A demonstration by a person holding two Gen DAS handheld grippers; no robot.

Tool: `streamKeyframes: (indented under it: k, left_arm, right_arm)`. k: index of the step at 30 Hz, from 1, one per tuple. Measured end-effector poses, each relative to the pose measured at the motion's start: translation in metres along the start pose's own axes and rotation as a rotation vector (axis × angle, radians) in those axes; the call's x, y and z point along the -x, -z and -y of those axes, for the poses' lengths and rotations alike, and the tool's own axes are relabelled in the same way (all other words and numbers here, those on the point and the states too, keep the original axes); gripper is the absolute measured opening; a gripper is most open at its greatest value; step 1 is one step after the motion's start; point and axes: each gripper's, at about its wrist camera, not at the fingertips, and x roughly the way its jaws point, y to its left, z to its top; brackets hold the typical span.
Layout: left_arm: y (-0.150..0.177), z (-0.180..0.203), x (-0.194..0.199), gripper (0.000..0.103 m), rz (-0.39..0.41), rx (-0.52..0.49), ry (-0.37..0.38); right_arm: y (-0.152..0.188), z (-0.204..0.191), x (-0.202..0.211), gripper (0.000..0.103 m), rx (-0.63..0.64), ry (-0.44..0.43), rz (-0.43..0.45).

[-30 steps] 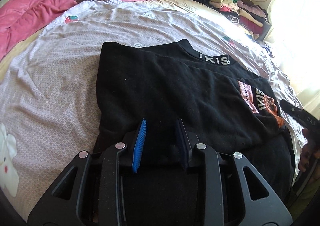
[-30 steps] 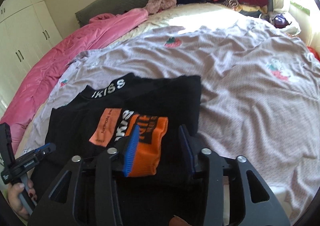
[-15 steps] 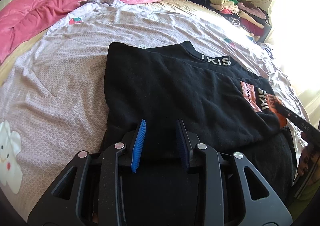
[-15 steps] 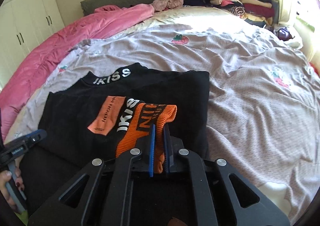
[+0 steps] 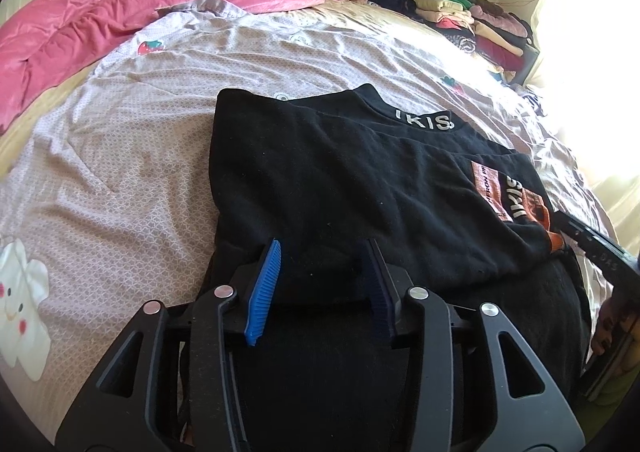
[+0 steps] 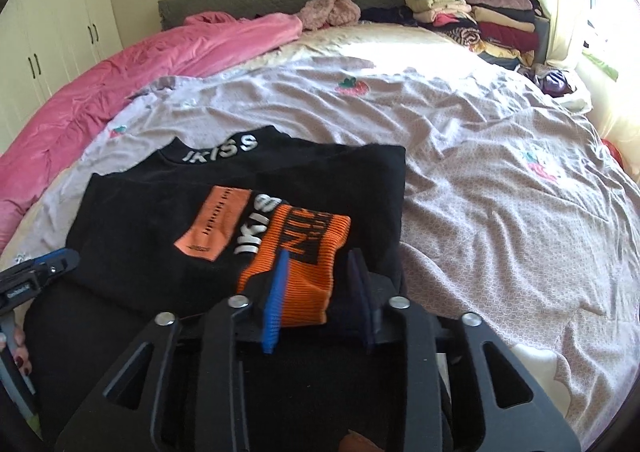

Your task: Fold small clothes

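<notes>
While the black sweatshirt (image 5: 344,187) is lying on the bed (image 5: 120,155) with both sleeves already folded in, its lower half is still hanging unfolded. The left hand-held gripper (image 5: 322,284) is being opened over the black hem, nothing pinched. The right hand-held gripper (image 6: 320,284) is being opened around the orange cuff (image 6: 304,252), pads apparently off it. The bottom fold is judged as remaining.

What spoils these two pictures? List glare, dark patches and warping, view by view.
Left wrist view: window light blows out the upper right; the black sweater loses its folds in shadow; fisheye bends the bed sheet into a dome. Right wrist view: a sun patch whitens the sheet near the folded clothes pile; the orange cuff reads sharp; the corners are vignetted black.
</notes>
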Motion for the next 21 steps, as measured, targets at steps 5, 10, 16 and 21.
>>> streamKeyframes:
  k: [5, 10, 16, 21]
  left_arm:
    - [0.002, 0.001, 0.004, 0.037, 0.006, -0.004, -0.001]
    - [0.002, 0.001, 0.004, 0.037, 0.006, -0.006, -0.002]
    - [0.004, 0.002, 0.007, 0.039, 0.010, -0.010, 0.000]
    - [0.006, 0.003, 0.010, 0.041, 0.012, -0.016, -0.001]
  right_arm:
    - [-0.004, -0.015, 0.007, 0.034, 0.033, -0.046, 0.011]
    - [-0.003, -0.038, 0.008, 0.035, 0.079, -0.092, 0.006]
    - [0.004, -0.058, 0.002, 0.047, 0.133, -0.114, -0.022]
    - [0.009, -0.056, -0.010, 0.047, 0.130, -0.085, -0.068]
